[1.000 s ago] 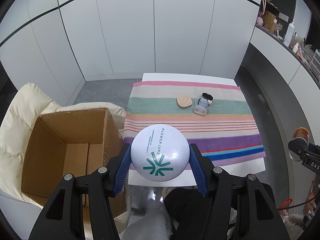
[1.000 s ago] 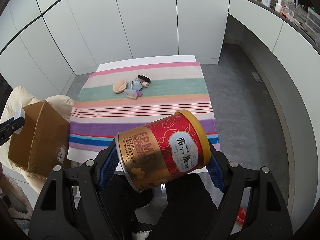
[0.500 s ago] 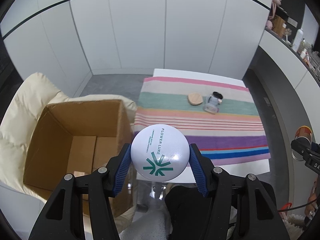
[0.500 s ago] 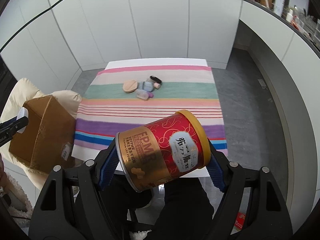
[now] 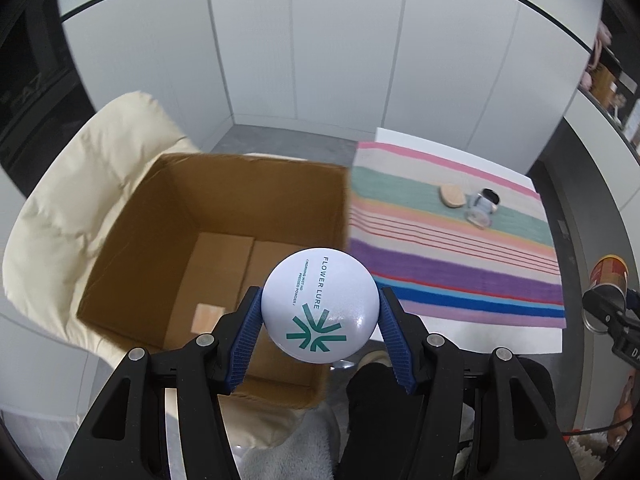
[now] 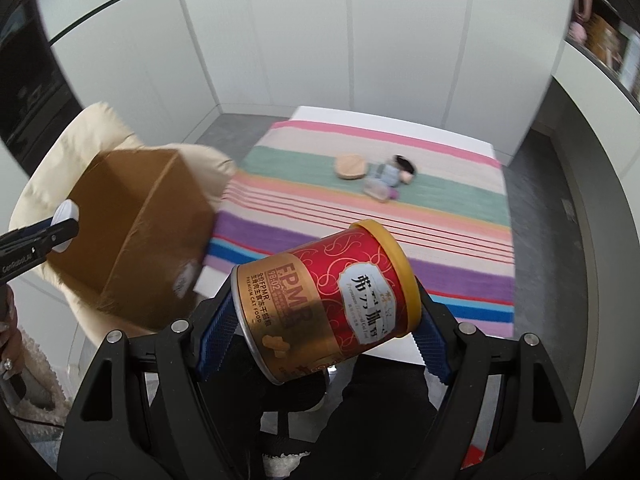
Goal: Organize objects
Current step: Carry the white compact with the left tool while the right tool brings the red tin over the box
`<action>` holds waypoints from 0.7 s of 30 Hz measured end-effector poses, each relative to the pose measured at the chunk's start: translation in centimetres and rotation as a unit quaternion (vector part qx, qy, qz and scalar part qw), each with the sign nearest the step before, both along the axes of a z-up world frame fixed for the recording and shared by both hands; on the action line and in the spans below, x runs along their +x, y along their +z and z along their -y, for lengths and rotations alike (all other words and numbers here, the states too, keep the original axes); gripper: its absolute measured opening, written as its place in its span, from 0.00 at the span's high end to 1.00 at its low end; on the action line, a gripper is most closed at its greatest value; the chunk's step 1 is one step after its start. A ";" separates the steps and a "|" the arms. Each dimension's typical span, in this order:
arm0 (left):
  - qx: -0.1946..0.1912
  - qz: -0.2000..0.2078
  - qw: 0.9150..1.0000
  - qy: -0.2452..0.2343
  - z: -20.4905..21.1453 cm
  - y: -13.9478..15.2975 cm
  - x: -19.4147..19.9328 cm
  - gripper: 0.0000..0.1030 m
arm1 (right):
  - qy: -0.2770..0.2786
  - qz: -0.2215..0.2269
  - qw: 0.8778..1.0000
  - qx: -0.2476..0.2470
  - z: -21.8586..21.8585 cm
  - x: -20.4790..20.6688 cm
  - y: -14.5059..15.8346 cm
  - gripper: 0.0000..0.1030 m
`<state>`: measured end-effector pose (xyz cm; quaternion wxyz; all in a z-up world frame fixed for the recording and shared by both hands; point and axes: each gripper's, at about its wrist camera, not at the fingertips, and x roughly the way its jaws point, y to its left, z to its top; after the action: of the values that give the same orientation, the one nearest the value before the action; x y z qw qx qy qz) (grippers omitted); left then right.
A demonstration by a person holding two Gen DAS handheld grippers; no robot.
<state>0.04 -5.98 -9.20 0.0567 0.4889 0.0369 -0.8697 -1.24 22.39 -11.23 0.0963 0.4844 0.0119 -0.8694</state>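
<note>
Item count at time of inspection

Counted: one open cardboard box (image 5: pixel 208 216); one white round compact (image 5: pixel 320 305); one red-and-gold cat food can (image 6: pixel 326 306); one striped cloth (image 6: pixel 400 216); one tan disc (image 6: pixel 351 166). A cluster of small containers (image 6: pixel 386 178) lay beside the disc; its number could not be determined owing to blur.

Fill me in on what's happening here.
A person is tidying with a tool in each hand. The left tool grips a white compact above the open box on a cream chair. The right tool grips a cat food can. A few small items lie on the striped cloth.
</note>
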 end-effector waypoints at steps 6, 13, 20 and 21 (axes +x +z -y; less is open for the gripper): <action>-0.001 -0.001 1.000 0.027 3.2 0.1 1.7 0.43 | 0.055 0.001 0.998 0.010 5.0 0.6 0.0 0.22; 0.002 -0.002 0.999 0.054 6.0 0.1 3.2 0.43 | 0.113 -0.001 0.994 0.013 9.9 1.8 0.2 0.22; 0.003 0.000 0.998 0.063 7.2 -0.1 3.3 0.43 | 0.153 0.009 0.988 0.023 13.4 2.3 -0.5 0.22; 0.003 0.001 0.998 0.064 7.3 -0.2 3.2 0.43 | 0.157 0.010 0.987 0.024 13.7 2.2 -0.7 0.22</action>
<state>3.26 -13.30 -9.41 0.1107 0.4867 0.0705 -0.8637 0.92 8.73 -11.90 0.2198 0.4874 0.1077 -0.8382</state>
